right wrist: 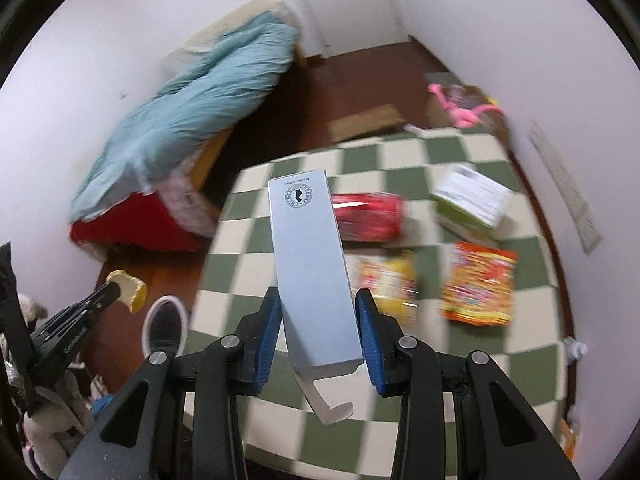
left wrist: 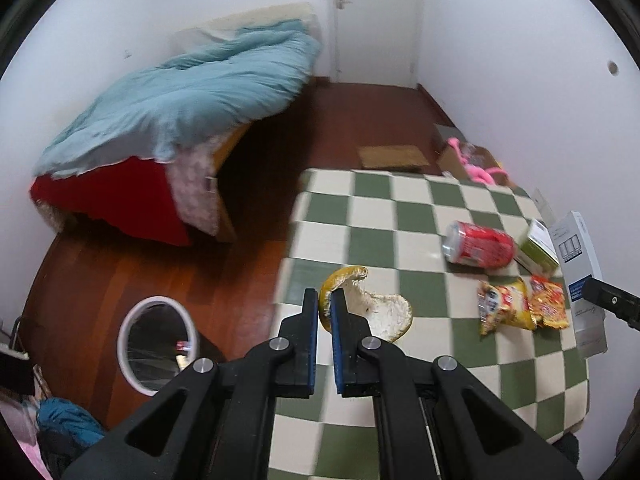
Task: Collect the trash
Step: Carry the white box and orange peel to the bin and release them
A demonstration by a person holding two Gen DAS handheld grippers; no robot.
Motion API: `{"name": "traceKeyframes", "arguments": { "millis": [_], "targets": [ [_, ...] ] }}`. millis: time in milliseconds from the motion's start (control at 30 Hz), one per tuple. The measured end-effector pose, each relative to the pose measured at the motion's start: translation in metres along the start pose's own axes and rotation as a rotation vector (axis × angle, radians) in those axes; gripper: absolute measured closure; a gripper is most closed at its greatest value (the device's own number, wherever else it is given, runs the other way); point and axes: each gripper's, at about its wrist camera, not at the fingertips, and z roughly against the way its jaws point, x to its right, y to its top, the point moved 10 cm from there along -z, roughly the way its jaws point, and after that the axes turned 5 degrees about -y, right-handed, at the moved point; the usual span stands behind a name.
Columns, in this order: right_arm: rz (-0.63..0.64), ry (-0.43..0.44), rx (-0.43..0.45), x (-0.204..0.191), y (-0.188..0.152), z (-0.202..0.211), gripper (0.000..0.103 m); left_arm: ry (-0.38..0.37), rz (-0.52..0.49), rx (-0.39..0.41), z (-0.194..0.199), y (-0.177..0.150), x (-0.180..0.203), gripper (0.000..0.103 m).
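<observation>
Left wrist view: my left gripper [left wrist: 323, 300] pinches the fruit peel [left wrist: 376, 308] above the checkered table's [left wrist: 400, 208] left edge; my right gripper [right wrist: 318, 312] clamps the white box [right wrist: 312, 264] over that table.

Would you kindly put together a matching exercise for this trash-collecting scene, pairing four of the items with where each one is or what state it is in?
Things:
1. fruit peel
2. white carton
3. red can
4. waste bin

Places or states:
A. lying on its side on the checkered cloth
B. standing on the wooden floor beside the table
C. pinched in the left gripper
D. between the fingers of the right gripper, its end flap hanging open

Pairs: 1-C, 2-D, 3-A, 4-B
</observation>
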Motion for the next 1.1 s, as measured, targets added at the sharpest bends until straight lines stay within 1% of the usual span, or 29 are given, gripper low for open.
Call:
{"name": "traceKeyframes", "arguments": {
  "millis": [233,333,400,533,633,733,800,867,1000,1100],
  "targets": [
    [0.110,0.119,-0.013,-0.125,0.004,-0.017,0.064,0.077,0.084,0.046,0.030,0.012,-0.089,0.099],
    [0.156,0.170,-0.035,-0.181,-0.002,-0.031,0.064,0.120,0.135,0.060,0.041,0.012,-0.140,0.099],
    [0.185,0.205,-0.061,-0.218,-0.008,-0.045,0.064,0.139,0.165,0.059,0.042,0.010,-0.168,0.099],
    [0.243,0.264,-0.129,-0.291,-0.029,-0.079,0.064,0.170,0.247,0.027,0.036,-0.005,-0.231,0.099],
    [0.284,0.291,-0.195,-0.340,-0.052,-0.114,0.064,0.188,0.313,-0.024,0.018,-0.024,-0.281,0.099],
    [0.321,0.299,-0.283,-0.385,-0.082,-0.159,0.064,0.198,0.382,-0.091,-0.007,-0.049,-0.328,0.099],
    [0.338,0.295,-0.329,-0.403,-0.099,-0.189,0.064,0.195,0.430,-0.142,-0.029,-0.068,-0.354,0.099],
    [0.356,0.284,-0.389,-0.422,-0.118,-0.223,0.064,0.175,0.485,-0.201,-0.054,-0.089,-0.377,0.099],
    [0.372,0.261,-0.493,-0.452,-0.147,-0.284,0.064,0.131,0.592,-0.285,-0.095,-0.123,-0.410,0.098],
    [0.384,0.243,-0.538,-0.466,-0.162,-0.321,0.064,0.106,0.634,-0.332,-0.119,-0.140,-0.425,0.096]
  ]
}}
